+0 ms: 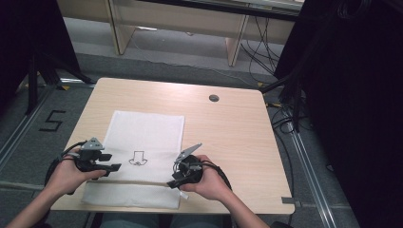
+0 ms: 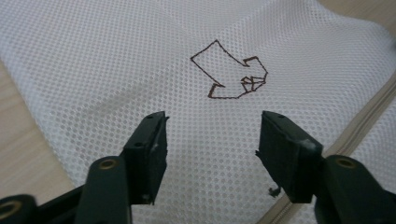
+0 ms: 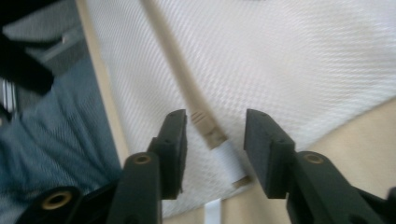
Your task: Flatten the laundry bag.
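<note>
A white mesh laundry bag (image 1: 142,156) is found lying flat on the near left part of the wooden table (image 1: 228,133), its lower edge overhanging the near rim slightly. A small dark outline emblem (image 1: 138,159) is printed near the middle of the bag. A beige zipper (image 1: 138,182) runs across the bag near its near end, and in the high view it appears drawn along most of the width, with the slider and its white pull tab (image 3: 229,158) lying at the bag's right edge; whether the last stretch is fully closed cannot be told. The left gripper (image 1: 110,162) is held over the bag's left edge, jaws spread, with nothing between them but mesh beneath. The right gripper (image 1: 174,182) is placed at the zipper's end, jaws spread either side of the pull tab without pressing on it. It is judged that the zipping is essentially done and the bag released; any final check or removal remains.
</note>
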